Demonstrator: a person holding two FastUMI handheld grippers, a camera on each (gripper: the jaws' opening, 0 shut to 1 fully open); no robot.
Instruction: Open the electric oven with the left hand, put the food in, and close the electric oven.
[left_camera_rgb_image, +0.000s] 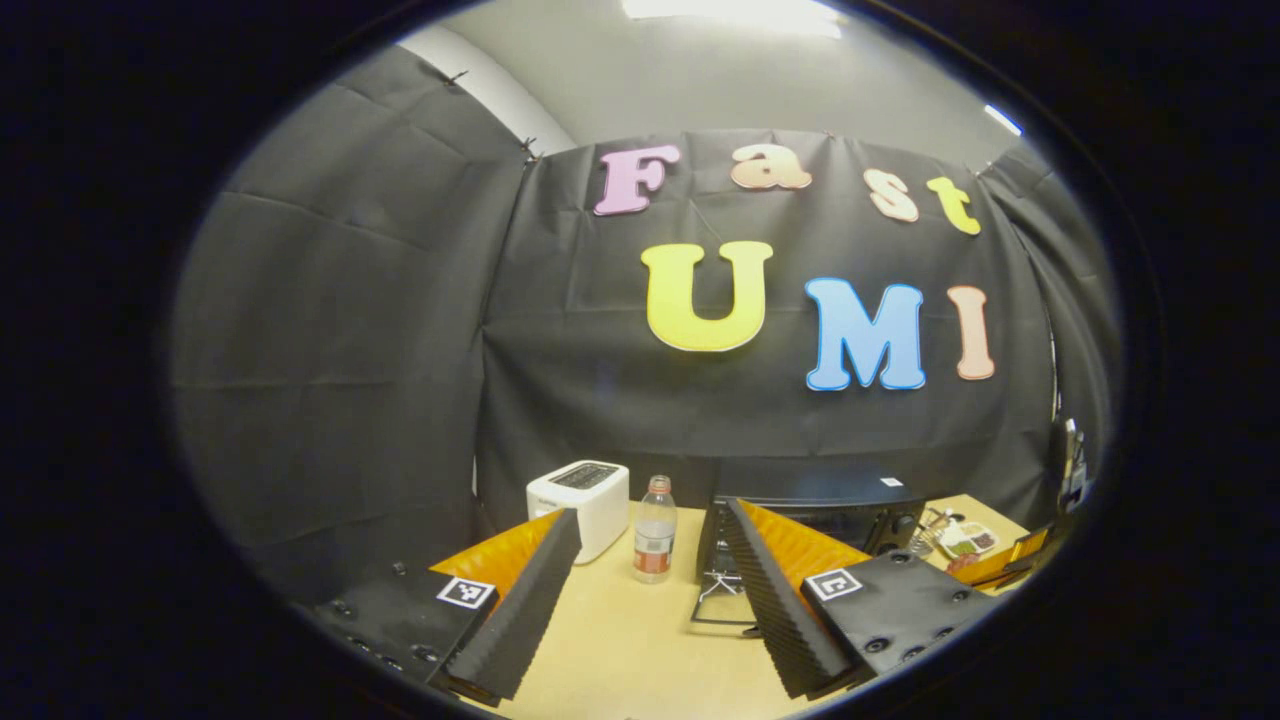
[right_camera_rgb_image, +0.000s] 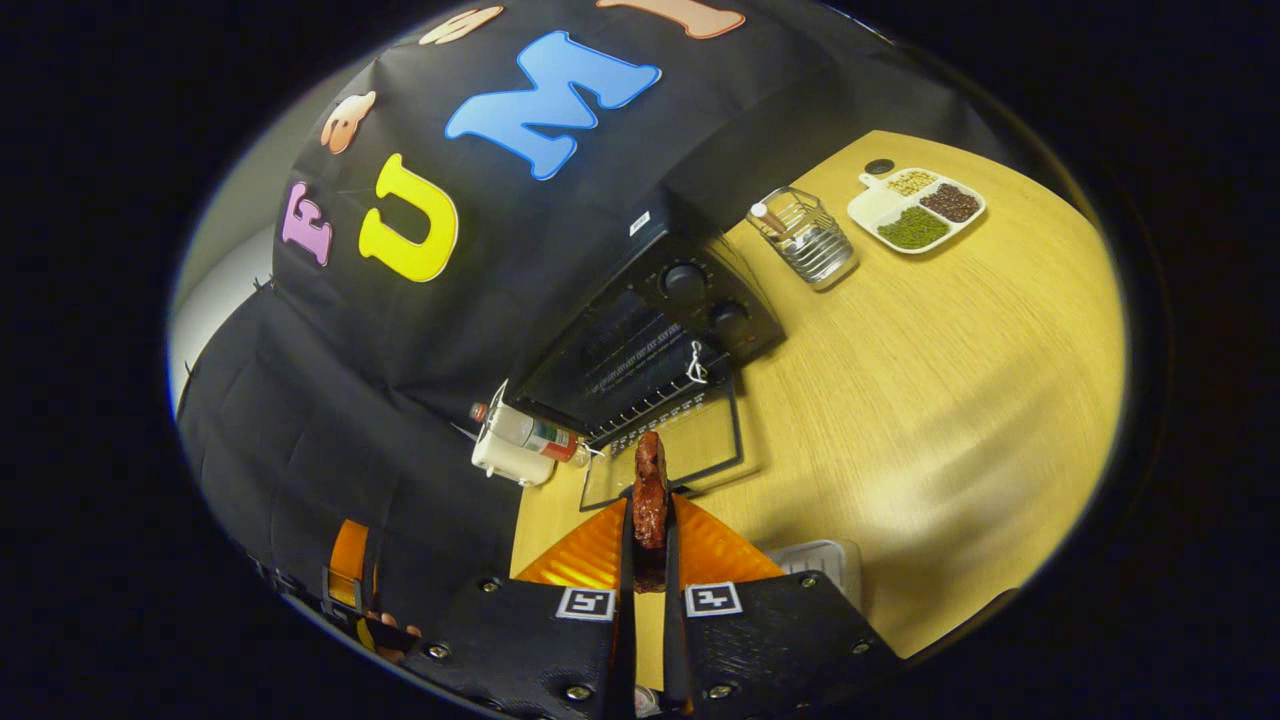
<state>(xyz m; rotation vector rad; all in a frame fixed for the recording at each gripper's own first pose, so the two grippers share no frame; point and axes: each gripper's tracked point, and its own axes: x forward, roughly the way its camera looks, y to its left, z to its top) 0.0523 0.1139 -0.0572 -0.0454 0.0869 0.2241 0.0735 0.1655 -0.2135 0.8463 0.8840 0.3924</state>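
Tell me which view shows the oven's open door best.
The right gripper view: it looks down on the oven, with the door folded flat on the table and its whole frame visible beyond the food in the right gripper. The left gripper view shows the door edge-on, partly behind a finger.

dim, overhead-lit, fisheye-warped edges

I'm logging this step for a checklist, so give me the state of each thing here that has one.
Electric oven: door down, open.
Food: clamped between the right gripper's fingers, off the table.
Right gripper: shut on the food.
Left gripper: open, holding nothing.
Bottle: upright, capped.
Divided dish: filled in its compartments.
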